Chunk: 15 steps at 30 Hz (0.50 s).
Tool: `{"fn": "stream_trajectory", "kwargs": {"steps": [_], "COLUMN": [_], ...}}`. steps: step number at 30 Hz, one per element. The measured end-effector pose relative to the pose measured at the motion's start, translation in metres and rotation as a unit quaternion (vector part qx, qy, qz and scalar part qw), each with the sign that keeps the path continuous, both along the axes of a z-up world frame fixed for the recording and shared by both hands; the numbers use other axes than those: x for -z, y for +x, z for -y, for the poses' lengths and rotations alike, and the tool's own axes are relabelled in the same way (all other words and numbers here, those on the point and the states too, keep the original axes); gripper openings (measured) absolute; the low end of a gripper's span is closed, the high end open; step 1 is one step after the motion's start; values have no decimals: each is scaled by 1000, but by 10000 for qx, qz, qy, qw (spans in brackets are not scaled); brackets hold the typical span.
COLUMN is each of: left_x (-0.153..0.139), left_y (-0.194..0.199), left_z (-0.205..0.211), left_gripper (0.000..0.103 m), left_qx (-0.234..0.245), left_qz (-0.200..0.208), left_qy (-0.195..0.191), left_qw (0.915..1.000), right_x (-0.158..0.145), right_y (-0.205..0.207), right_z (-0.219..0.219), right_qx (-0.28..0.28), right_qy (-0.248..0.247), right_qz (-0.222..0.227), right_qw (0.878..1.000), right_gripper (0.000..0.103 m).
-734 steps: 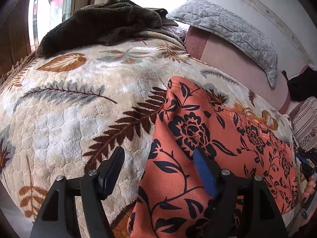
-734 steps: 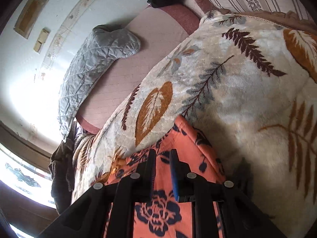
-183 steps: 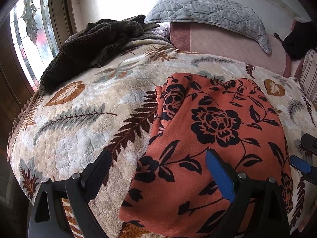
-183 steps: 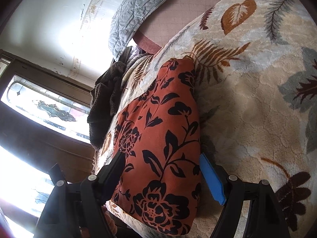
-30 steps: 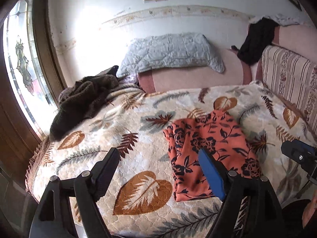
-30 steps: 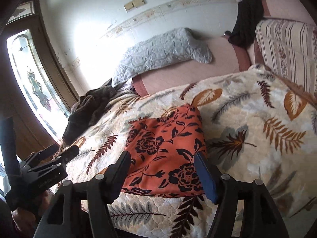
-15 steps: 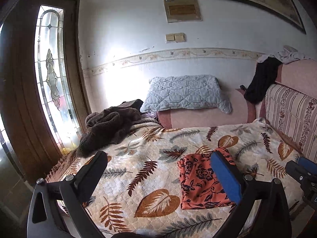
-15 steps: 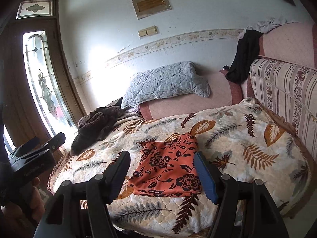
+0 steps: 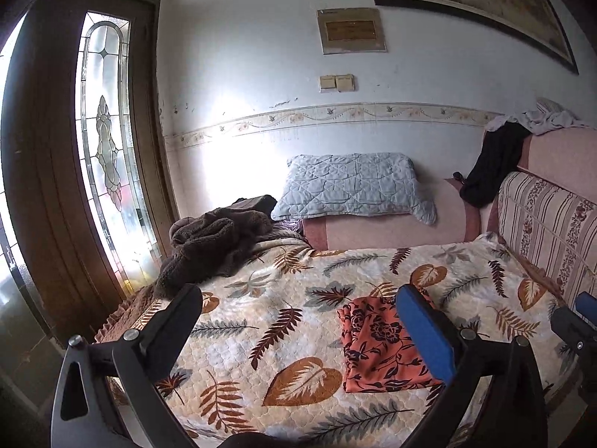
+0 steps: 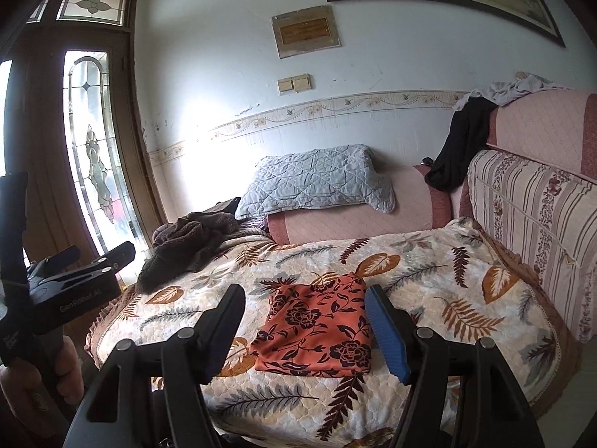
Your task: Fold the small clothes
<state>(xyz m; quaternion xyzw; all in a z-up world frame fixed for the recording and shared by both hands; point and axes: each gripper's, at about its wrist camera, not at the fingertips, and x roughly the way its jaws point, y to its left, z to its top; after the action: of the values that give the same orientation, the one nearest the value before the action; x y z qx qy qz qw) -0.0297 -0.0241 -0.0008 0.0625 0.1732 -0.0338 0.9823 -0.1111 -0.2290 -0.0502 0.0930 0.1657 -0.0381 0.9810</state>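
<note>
An orange cloth with a dark flower print [image 10: 317, 330] lies folded into a flat rectangle on the leaf-patterned blanket [image 10: 429, 291]. It also shows in the left wrist view [image 9: 377, 343]. My right gripper [image 10: 304, 300] is open and empty, held back from the bed with the cloth seen between its fingers. My left gripper [image 9: 298, 306] is open and empty, also well back from the bed. The left gripper shows at the left edge of the right wrist view [image 10: 74, 272].
A brown fleece garment [image 9: 212, 242] is heaped at the bed's far left corner. A grey quilted pillow [image 9: 354, 186] rests on a pink bolster. A striped sofa back [image 10: 533, 231] runs along the right with black clothing [image 10: 459, 145] draped over it. A glass door [image 9: 104, 171] stands at left.
Both grippers have pulled back and up from the bed, so the folded cloth looks smaller and farther. The cloth has not moved. Both grippers stay open.
</note>
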Motion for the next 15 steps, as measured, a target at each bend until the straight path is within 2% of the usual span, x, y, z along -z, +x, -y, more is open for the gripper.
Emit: {"fn": "stream_trajectory", "kwargs": {"steps": [15], "left_x": [9], "left_y": [7], "left_z": [5], "left_gripper": [103], "left_qx": [199], "left_qz": [-98], "left_qy": [55], "left_qw": [9997], "right_x": [21], "right_y": [23], "right_z": [-3], "right_qx": [3], "right_qy": [-152], "right_qz": [-252], "right_qw": [9996], "right_gripper": [70]}}
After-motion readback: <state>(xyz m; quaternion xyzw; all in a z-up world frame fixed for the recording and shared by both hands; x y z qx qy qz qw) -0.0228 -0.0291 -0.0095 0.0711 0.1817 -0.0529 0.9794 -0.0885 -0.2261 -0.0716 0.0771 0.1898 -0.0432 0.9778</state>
